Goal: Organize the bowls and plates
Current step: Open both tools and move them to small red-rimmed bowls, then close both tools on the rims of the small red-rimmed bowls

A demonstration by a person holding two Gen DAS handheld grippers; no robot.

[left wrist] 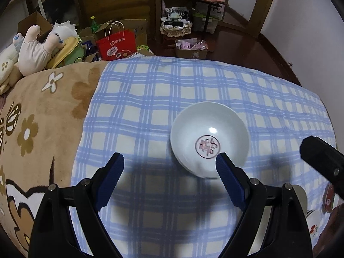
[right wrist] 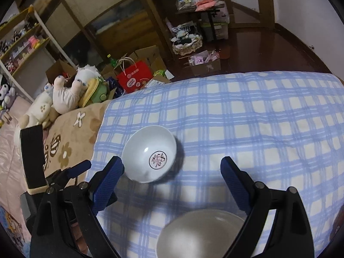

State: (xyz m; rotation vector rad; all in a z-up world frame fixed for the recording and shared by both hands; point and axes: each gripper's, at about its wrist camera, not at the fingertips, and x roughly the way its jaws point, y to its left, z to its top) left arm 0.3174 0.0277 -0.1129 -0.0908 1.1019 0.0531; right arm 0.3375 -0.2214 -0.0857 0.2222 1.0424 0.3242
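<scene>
White bowl (left wrist: 209, 144) lies ahead of spread left gripper (left wrist: 169, 161) fingers, untouched.

Bed (right wrist: 268, 116) spread with blue-and-cream checked cloth (left wrist: 150, 99); tan flower-print blanket (left wrist: 43, 111) alongside, left of both tools, with plush toys (left wrist: 36, 49) heaped at its far end. White bowl with round red emblem (right wrist: 150, 152) resting directly on the checked cloth, ahead of the tools. Second white bowl (right wrist: 200, 234) on the same cloth, nearest the right tool, low between its arms
</scene>
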